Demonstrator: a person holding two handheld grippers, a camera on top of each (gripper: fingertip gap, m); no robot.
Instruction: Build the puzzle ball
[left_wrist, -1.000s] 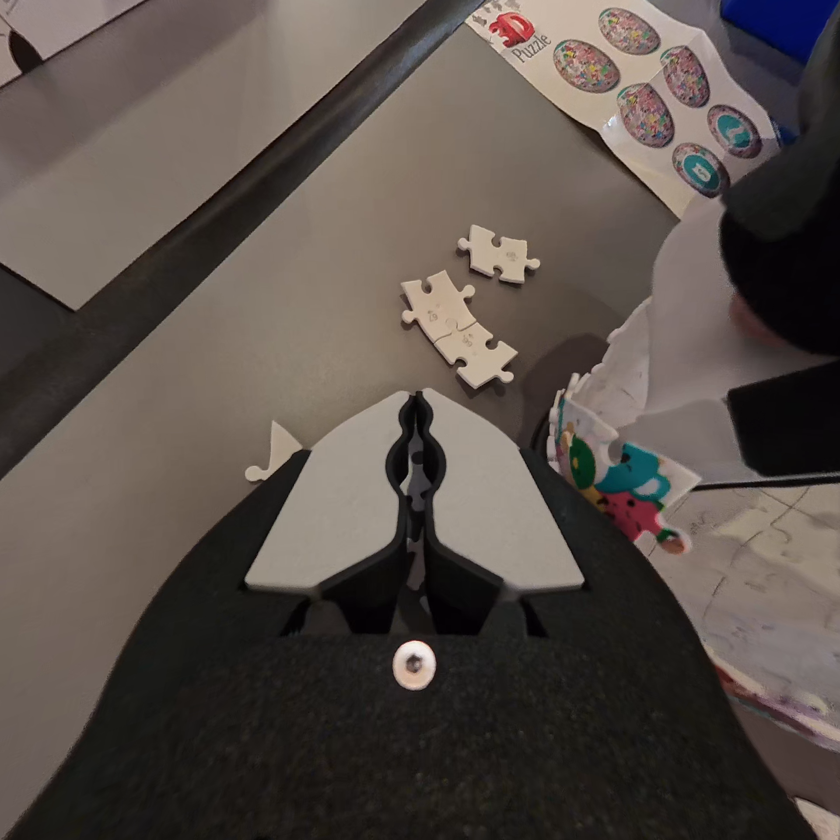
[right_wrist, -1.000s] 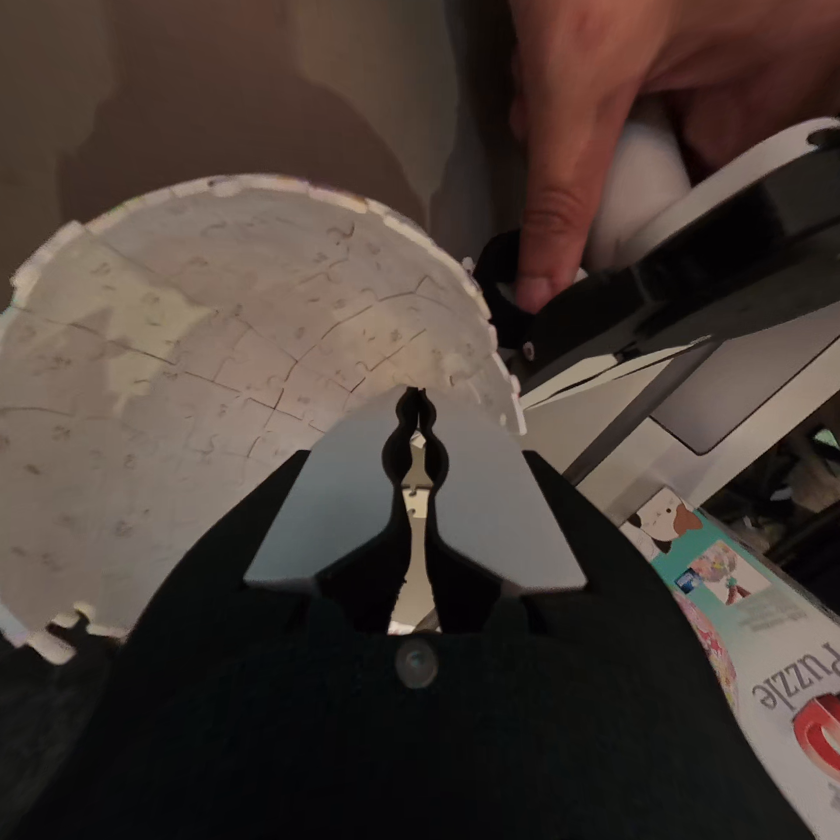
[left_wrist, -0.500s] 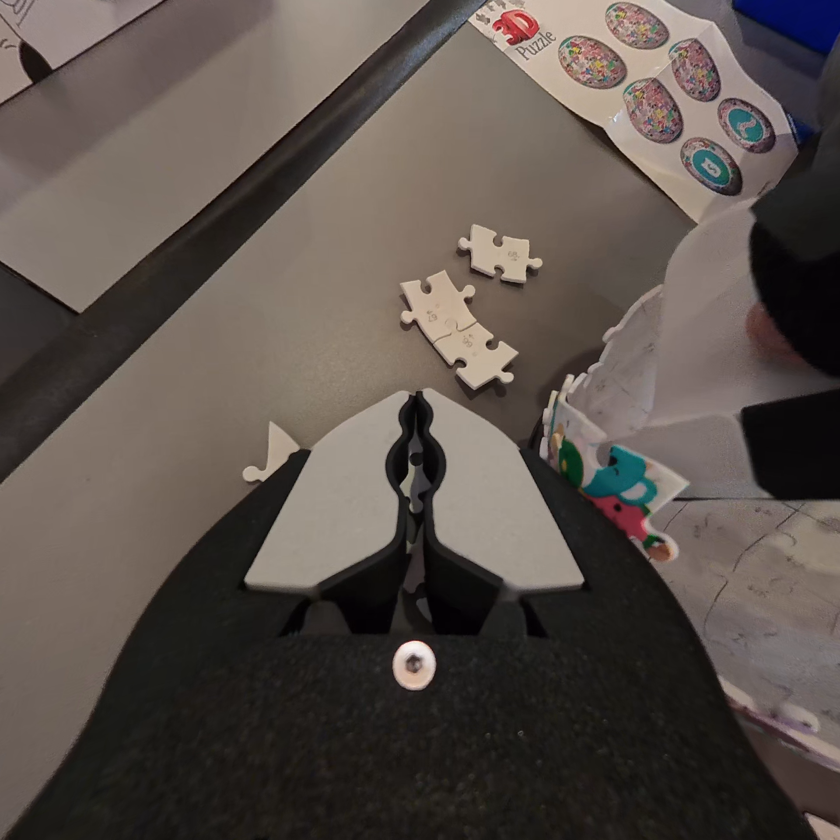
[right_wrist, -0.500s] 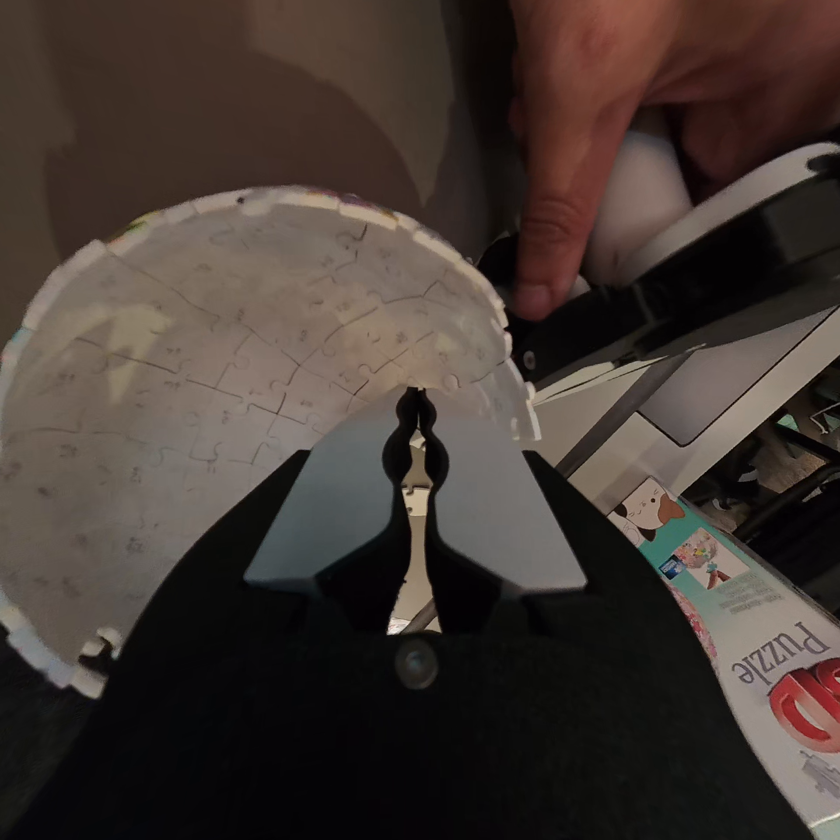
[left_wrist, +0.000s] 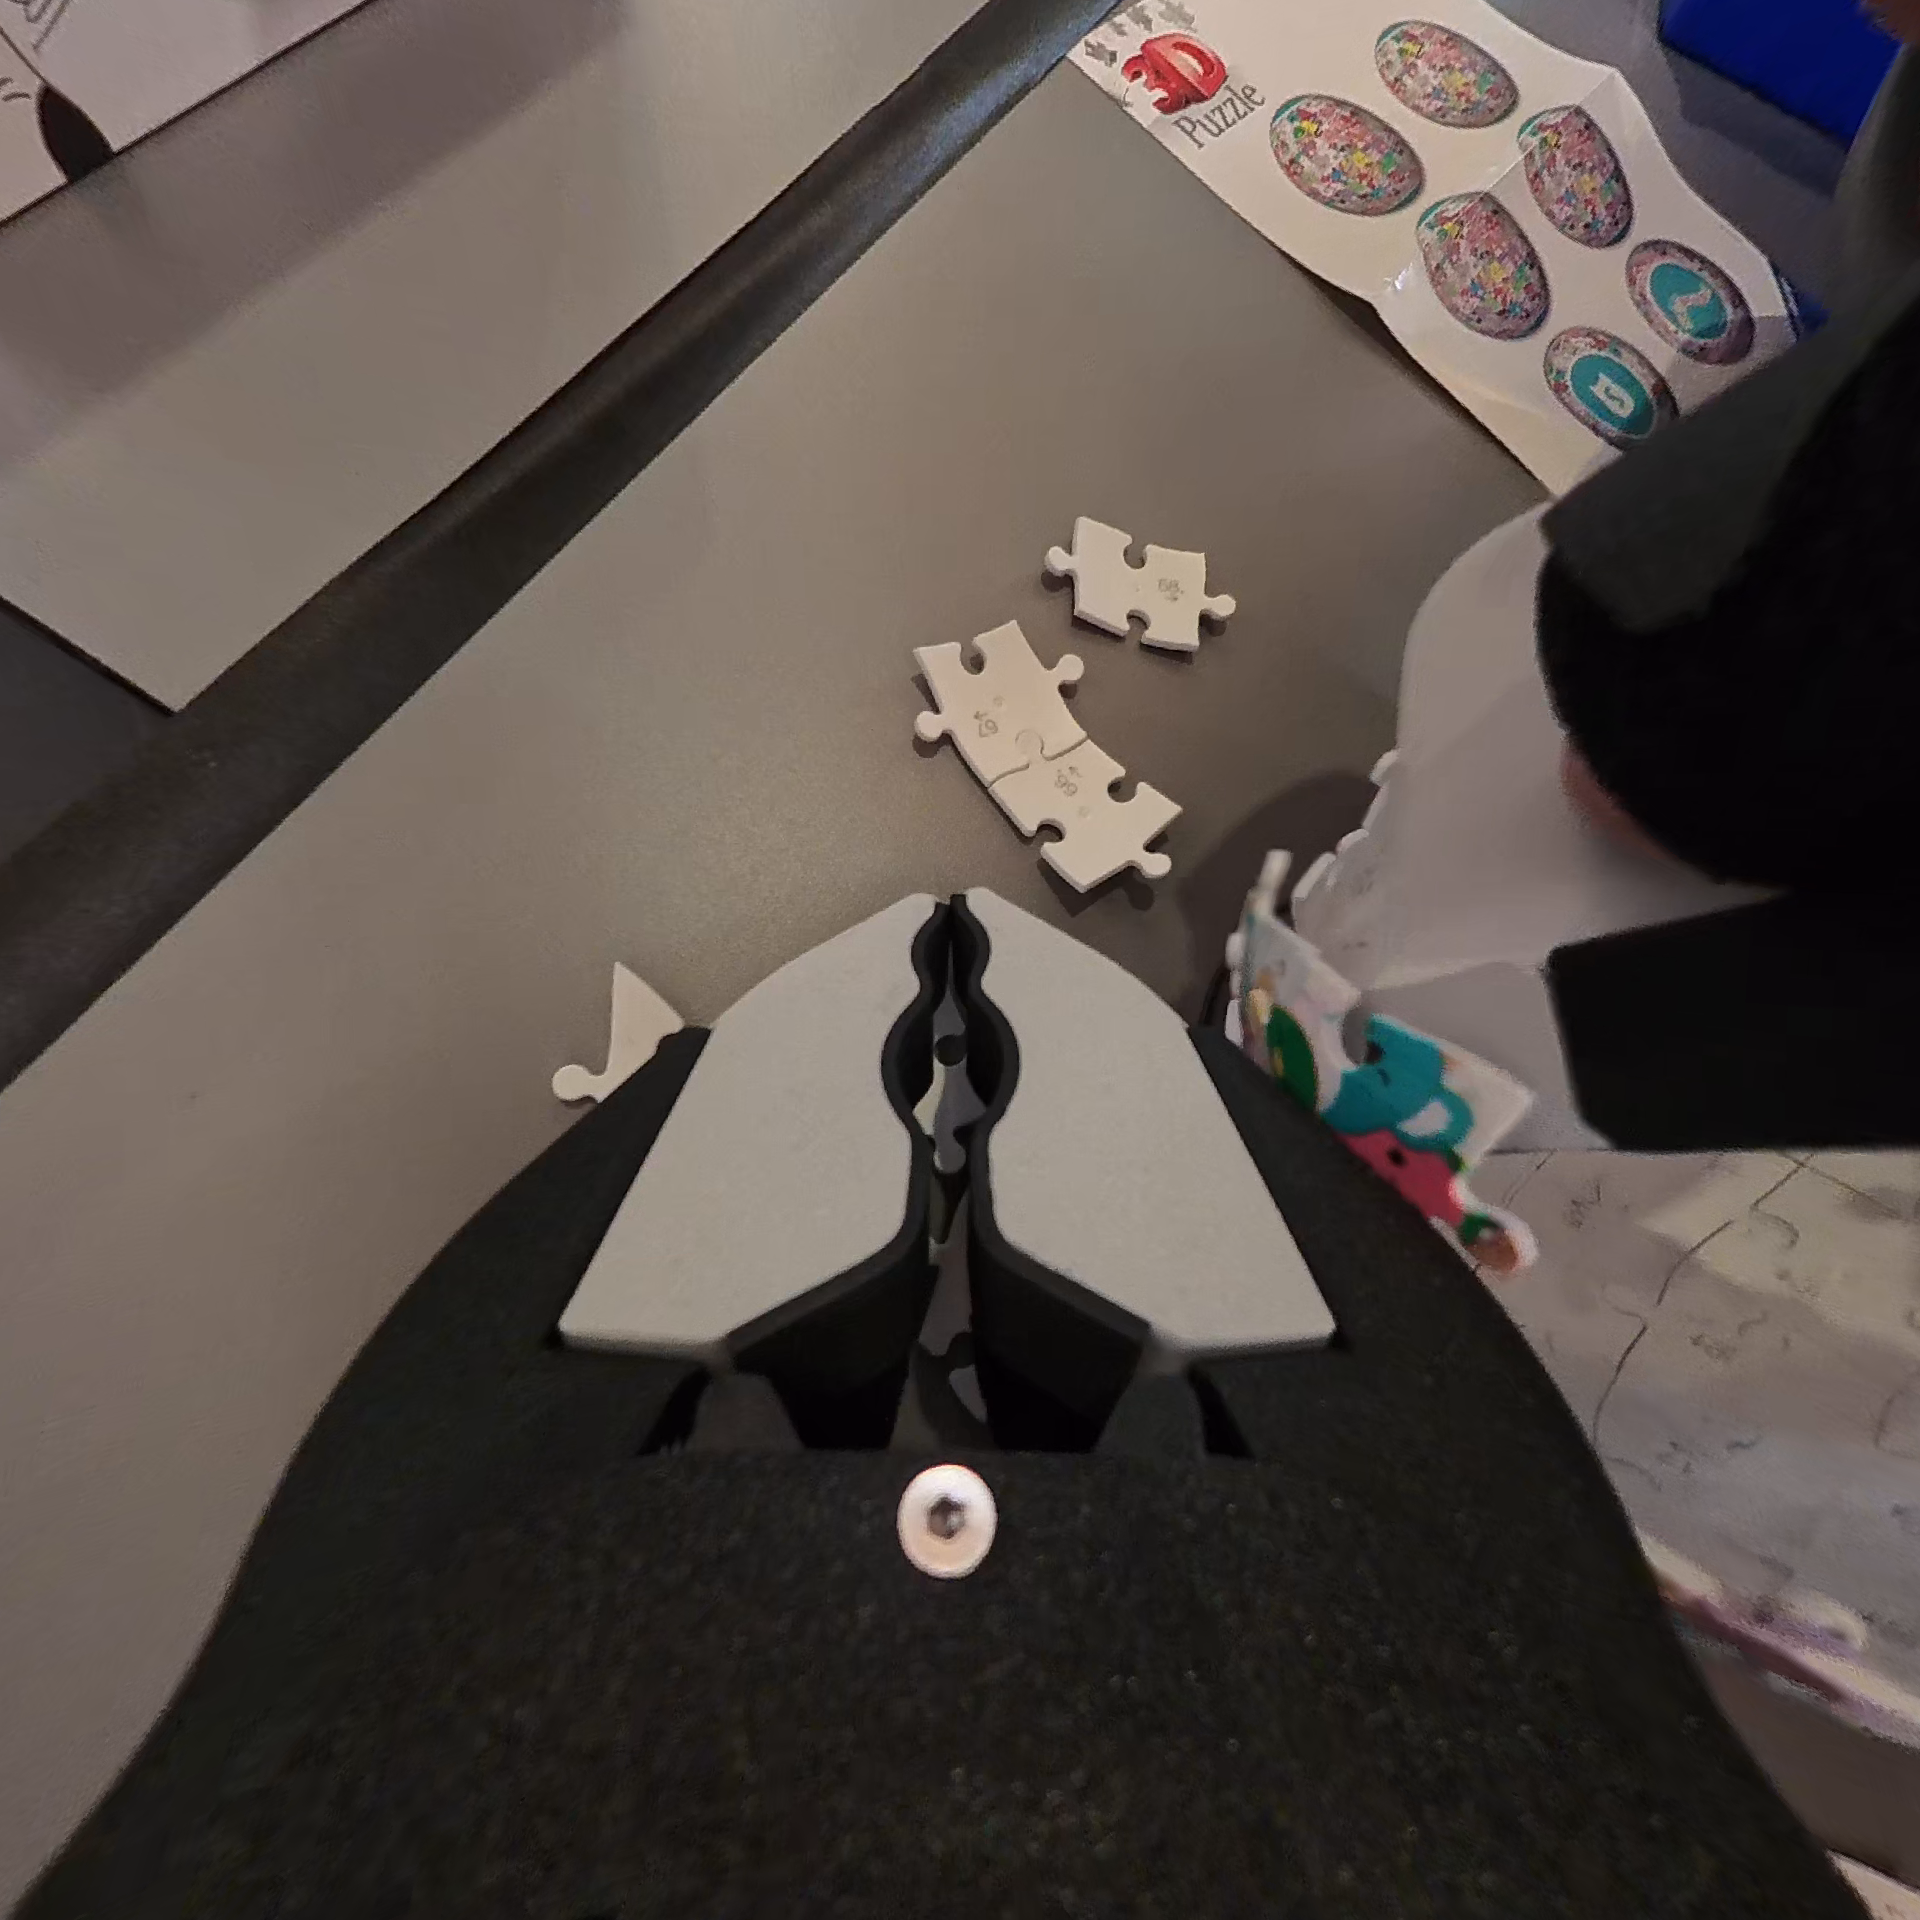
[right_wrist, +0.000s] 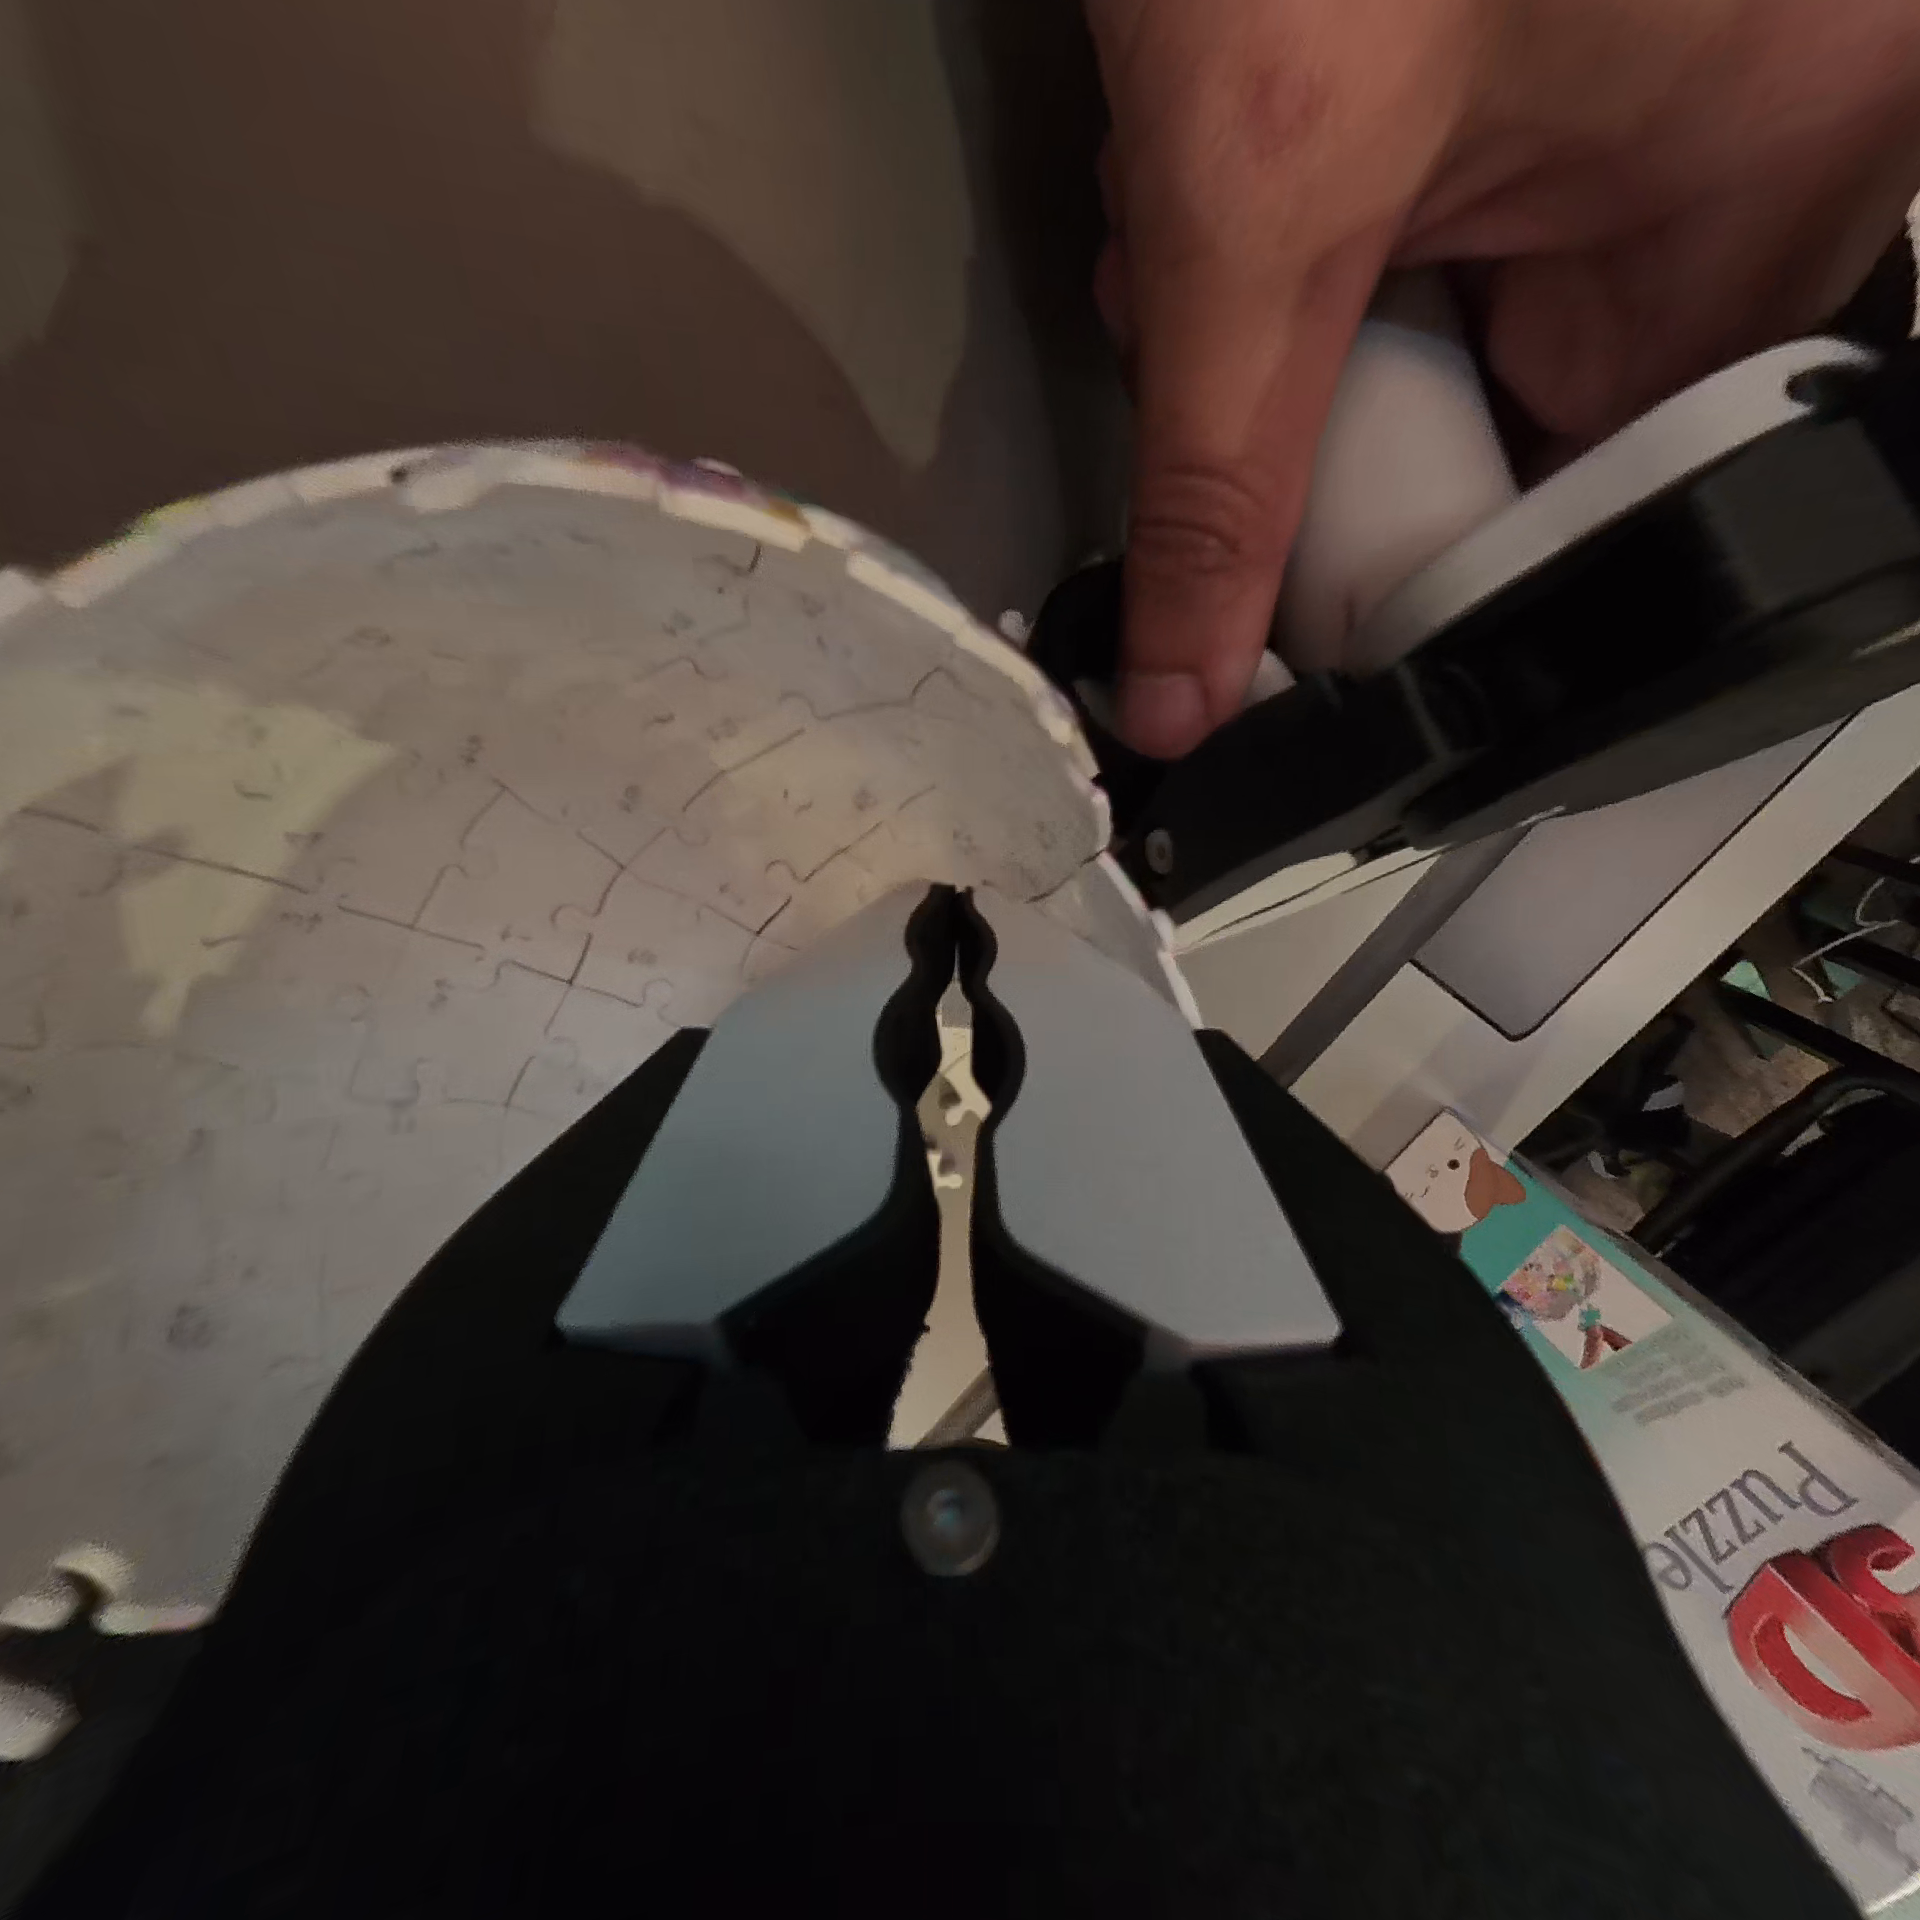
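Left wrist view alone shows loose white pieces (left_wrist: 1044, 764) on the grey table (left_wrist: 312, 1143) (left gripper (left_wrist: 952, 909) pressed together), whereas right gripper (right_wrist: 952, 899) pinches the half-built puzzle ball (right_wrist: 416, 883) rim, hollow facing the camera.

The left gripper (left_wrist: 951, 909) is closed, its grey fingers (left_wrist: 790, 1122) meeting at the tips and pointing down and forward. The right gripper (right_wrist: 951, 899) is closed too. In the right wrist view, a hand (right_wrist: 1455, 312) grips the left gripper's white handle, thumb pressed downward.

puzzle ball (right_wrist: 436, 831): left edge cut off, blurred | loose piece (left_wrist: 623, 1039): mostly hidden under left gripper (left_wrist: 953, 909)
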